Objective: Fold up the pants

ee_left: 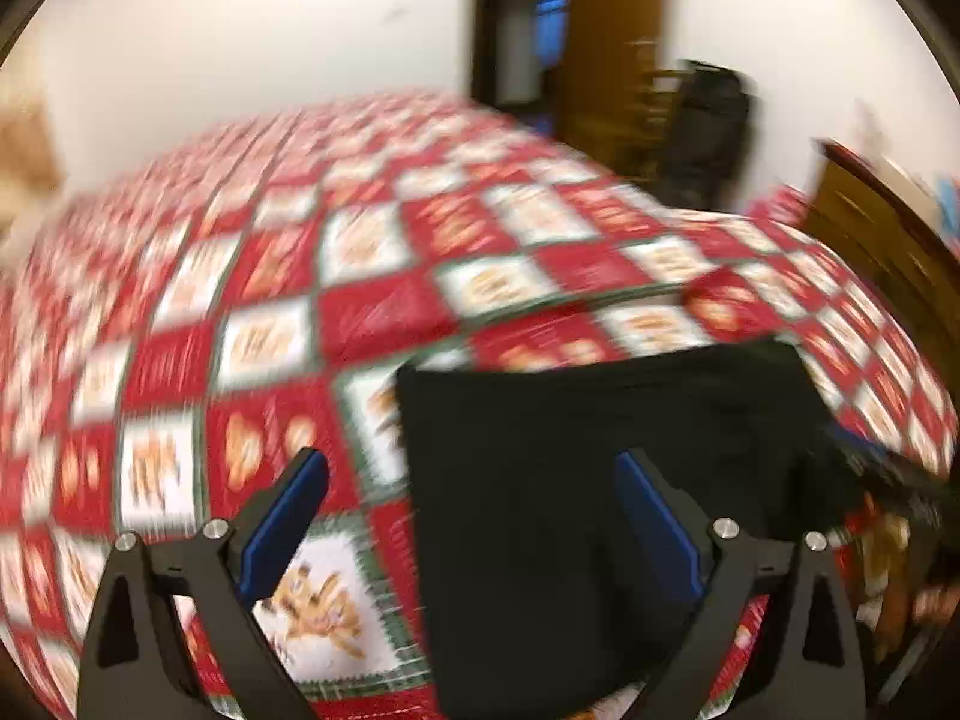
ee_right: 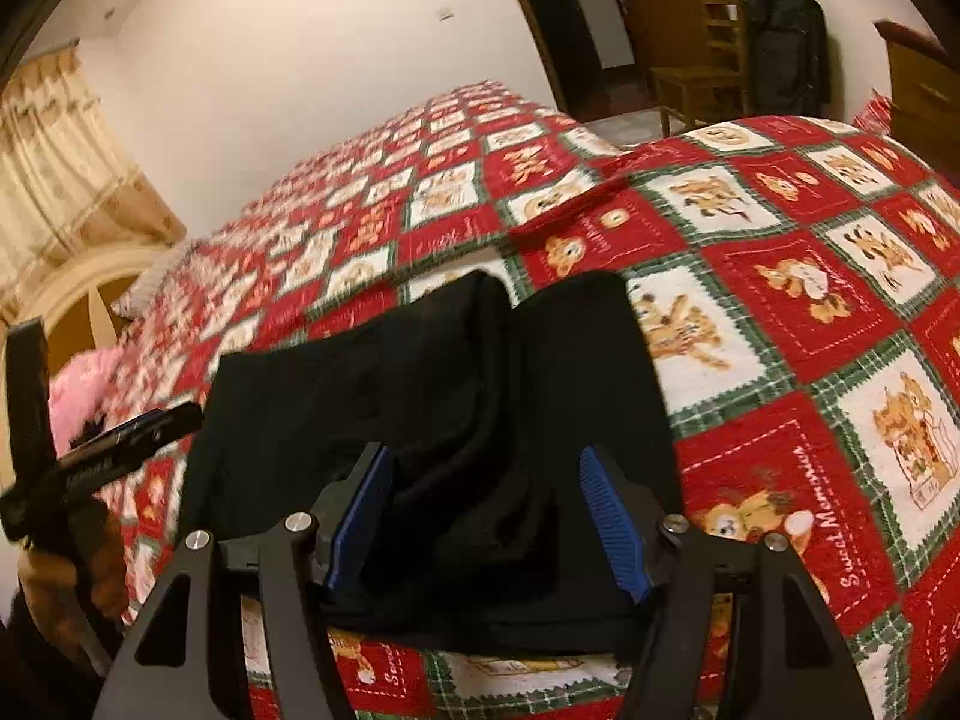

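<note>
The black pants (ee_right: 432,396) lie folded into a thick rectangle on the red-and-white patchwork quilt (ee_right: 780,300). My right gripper (ee_right: 485,465) hangs over their near edge, jaws apart, with a hump of cloth below the blue pads (ee_right: 360,510) and none pressed. In the blurred left wrist view the pants (ee_left: 600,468) fill the lower right. My left gripper (ee_left: 471,471) stands wide open across their left edge, one finger over the quilt (ee_left: 240,360), the other over the cloth. The left gripper (ee_right: 102,462) and the hand holding it also show at the left of the right wrist view.
A pink fluffy item (ee_right: 78,390) and a pale headboard (ee_right: 90,300) lie at the bed's far left. Beyond the bed are a wooden chair (ee_right: 702,72), a black bag (ee_right: 786,42), a wooden dresser (ee_right: 924,90) and a doorway (ee_right: 576,18).
</note>
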Action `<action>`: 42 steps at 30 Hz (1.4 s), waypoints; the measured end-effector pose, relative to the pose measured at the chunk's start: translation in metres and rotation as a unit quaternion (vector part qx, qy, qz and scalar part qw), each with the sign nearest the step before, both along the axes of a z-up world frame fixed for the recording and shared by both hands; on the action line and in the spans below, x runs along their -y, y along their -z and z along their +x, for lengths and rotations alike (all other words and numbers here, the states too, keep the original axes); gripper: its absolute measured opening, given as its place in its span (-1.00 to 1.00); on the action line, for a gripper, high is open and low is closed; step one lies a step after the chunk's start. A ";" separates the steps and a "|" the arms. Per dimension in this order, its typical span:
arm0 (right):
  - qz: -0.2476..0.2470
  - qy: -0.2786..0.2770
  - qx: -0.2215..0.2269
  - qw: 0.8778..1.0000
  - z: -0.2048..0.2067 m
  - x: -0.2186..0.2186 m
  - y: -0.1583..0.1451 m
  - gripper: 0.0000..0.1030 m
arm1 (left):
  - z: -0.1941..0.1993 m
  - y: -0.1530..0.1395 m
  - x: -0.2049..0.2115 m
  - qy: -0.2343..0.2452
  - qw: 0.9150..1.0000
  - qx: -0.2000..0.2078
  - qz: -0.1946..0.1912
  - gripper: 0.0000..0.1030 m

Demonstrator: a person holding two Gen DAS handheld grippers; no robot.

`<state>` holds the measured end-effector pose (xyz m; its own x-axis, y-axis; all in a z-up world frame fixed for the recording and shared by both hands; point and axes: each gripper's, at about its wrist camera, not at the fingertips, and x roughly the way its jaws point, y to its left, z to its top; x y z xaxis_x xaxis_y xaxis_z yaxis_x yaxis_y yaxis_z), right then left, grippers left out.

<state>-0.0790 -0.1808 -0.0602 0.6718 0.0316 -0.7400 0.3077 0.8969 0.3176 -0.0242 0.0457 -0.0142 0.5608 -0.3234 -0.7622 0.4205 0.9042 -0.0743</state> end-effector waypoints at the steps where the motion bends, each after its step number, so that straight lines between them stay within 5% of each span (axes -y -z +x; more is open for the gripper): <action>1: 0.003 -0.004 -0.003 1.000 0.000 -0.003 0.002 0.29 | 0.003 0.006 -0.005 -0.015 1.000 -0.015 -0.007 0.89; 8: 0.013 -0.029 -0.019 0.999 0.007 -0.005 0.012 0.27 | 0.002 0.024 -0.028 -0.067 0.997 -0.036 -0.019 0.89; 9: 0.006 -0.036 -0.020 0.999 0.008 -0.007 0.011 0.19 | 0.003 0.023 -0.031 -0.073 0.997 -0.035 -0.018 0.89; 11: 0.016 -0.058 -0.019 0.998 0.010 -0.009 0.011 -0.43 | 0.006 0.020 -0.036 -0.083 0.996 -0.034 -0.021 0.89; 15: 0.004 -0.071 -0.002 0.997 0.006 -0.010 -0.001 -0.64 | 0.014 0.014 -0.045 -0.096 0.994 -0.035 -0.035 0.89; 21: -0.010 -0.078 0.038 0.996 -0.017 0.002 -0.032 -0.66 | 0.018 0.004 -0.034 -0.085 0.995 -0.019 -0.044 0.89; 25: 0.002 -0.056 0.009 0.998 -0.020 0.025 -0.013 -0.66 | 0.012 0.002 -0.016 -0.069 0.997 -0.002 -0.030 0.89; 33: 0.067 -0.024 -0.002 0.997 -0.035 0.058 -0.002 -0.61 | 0.002 0.036 0.021 -0.070 0.993 0.036 0.087 0.85; 38: -0.066 0.055 0.027 0.996 -0.063 0.057 -0.042 -0.52 | 0.001 0.036 0.019 -0.062 0.992 0.041 0.102 0.87; 42: -0.067 -0.040 0.057 0.995 -0.048 0.018 -0.053 -0.52 | 0.003 0.021 0.006 -0.074 0.993 0.037 0.079 0.87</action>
